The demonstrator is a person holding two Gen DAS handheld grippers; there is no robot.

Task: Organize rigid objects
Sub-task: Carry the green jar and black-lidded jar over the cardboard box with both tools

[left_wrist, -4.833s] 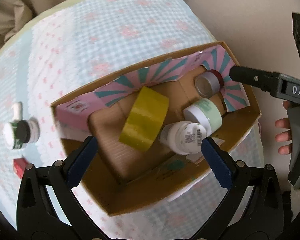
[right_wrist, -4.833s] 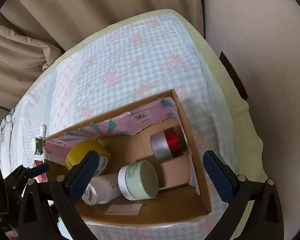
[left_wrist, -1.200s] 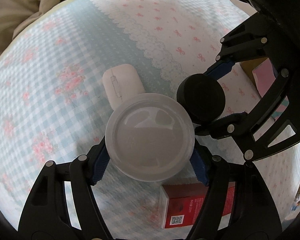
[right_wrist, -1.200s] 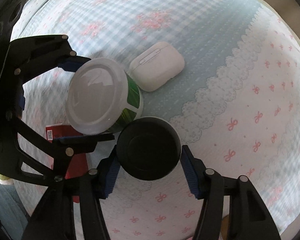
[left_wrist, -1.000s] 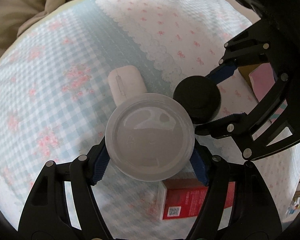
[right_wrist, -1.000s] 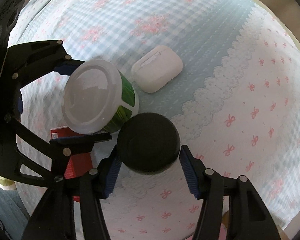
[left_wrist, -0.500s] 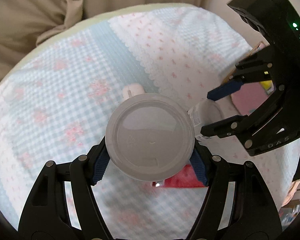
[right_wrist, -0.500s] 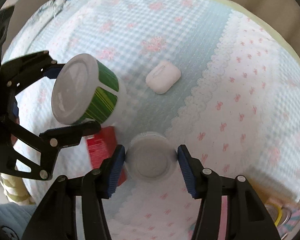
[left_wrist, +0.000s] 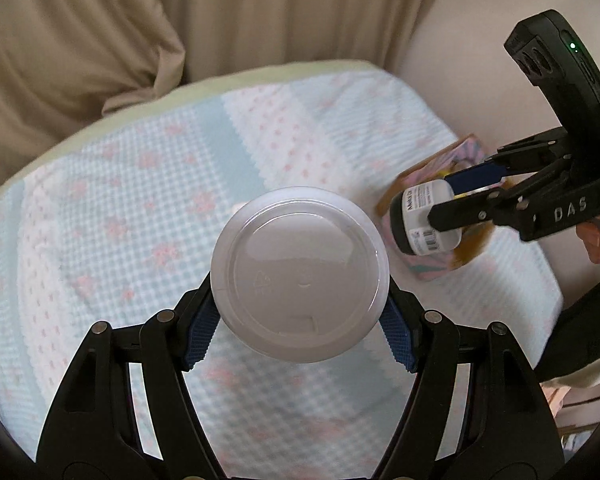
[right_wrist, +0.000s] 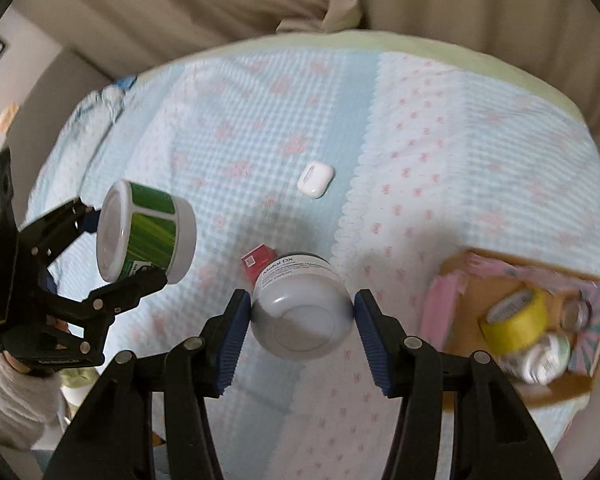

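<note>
My left gripper (left_wrist: 300,320) is shut on a white tub with a green label (left_wrist: 300,274), held in the air above the bed; it also shows in the right wrist view (right_wrist: 146,232). My right gripper (right_wrist: 302,320) is shut on a white jar with a black lid (right_wrist: 302,312), also lifted; in the left wrist view the jar (left_wrist: 426,218) hangs in front of the cardboard box (left_wrist: 420,172). The box (right_wrist: 460,268) sits at the right and holds a yellow tape roll (right_wrist: 514,320) and other jars.
A white earbud case (right_wrist: 315,179) and a small red box (right_wrist: 257,261) lie on the checked bedspread (right_wrist: 440,160). Beige curtains (left_wrist: 180,20) hang behind the bed. A wall (left_wrist: 472,60) stands to the right of the box.
Both grippers have lifted their jars off the bedspread and risen well above it. The view has swung toward the cardboard box. The earbud case and red box stay on the bed.
</note>
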